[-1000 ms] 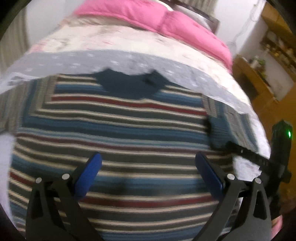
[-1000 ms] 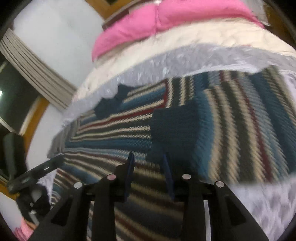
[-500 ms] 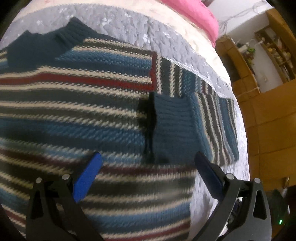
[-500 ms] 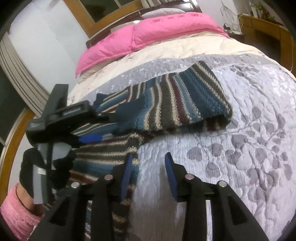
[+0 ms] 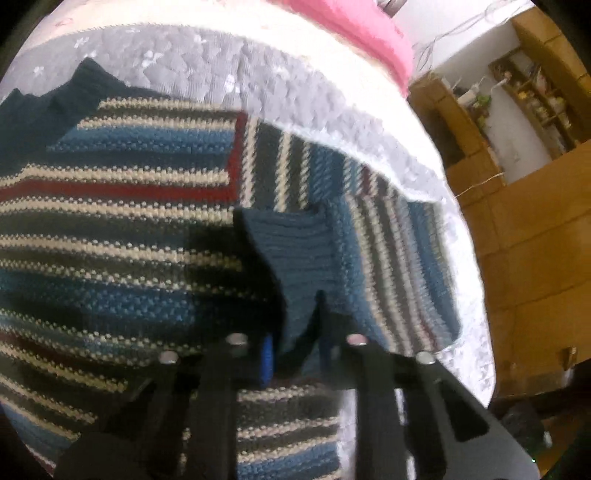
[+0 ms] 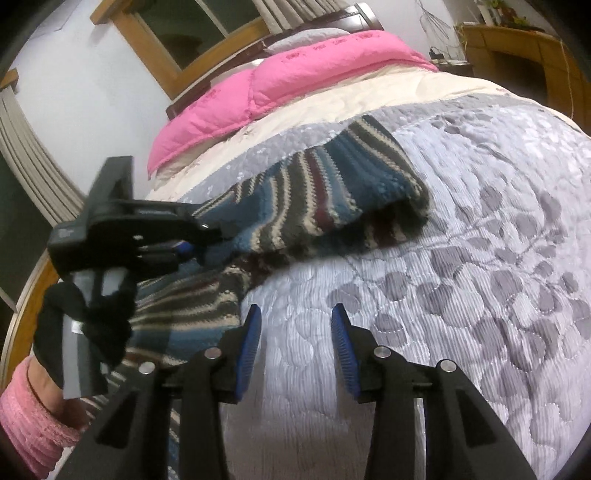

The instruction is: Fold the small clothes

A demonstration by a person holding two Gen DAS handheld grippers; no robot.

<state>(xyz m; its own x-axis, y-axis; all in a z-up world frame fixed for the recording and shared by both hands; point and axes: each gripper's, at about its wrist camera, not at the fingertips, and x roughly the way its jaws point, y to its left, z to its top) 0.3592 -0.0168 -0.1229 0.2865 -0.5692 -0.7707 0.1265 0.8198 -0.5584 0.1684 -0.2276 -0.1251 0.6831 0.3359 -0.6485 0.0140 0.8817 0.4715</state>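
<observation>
A striped knit sweater [image 5: 122, 240] in blue, grey, cream and red lies flat on the grey quilted bedspread [image 6: 461, 266]. Its right sleeve [image 6: 332, 192] is folded back over the body, the dark blue ribbed cuff [image 5: 295, 251] pointing inward. My left gripper [image 5: 293, 350] is shut on that cuff, which rises between its blue pads. From the right wrist view the left gripper [image 6: 192, 245] is clamped on the cuff end, held by a black-gloved hand [image 6: 85, 317]. My right gripper [image 6: 295, 328] hovers open over bare quilt, right of the sweater, holding nothing.
A pink duvet [image 6: 280, 85] and cream blanket lie at the head of the bed. A wooden-framed window [image 6: 192, 33] is behind. Wooden shelving and cabinets [image 5: 524, 122] stand past the bed's right edge. A pink sleeve [image 6: 26, 417] shows at lower left.
My left gripper swung right to the sleeve cuff and closed on it. My right gripper let go of the sleeve, backed off onto bare quilt and widened.
</observation>
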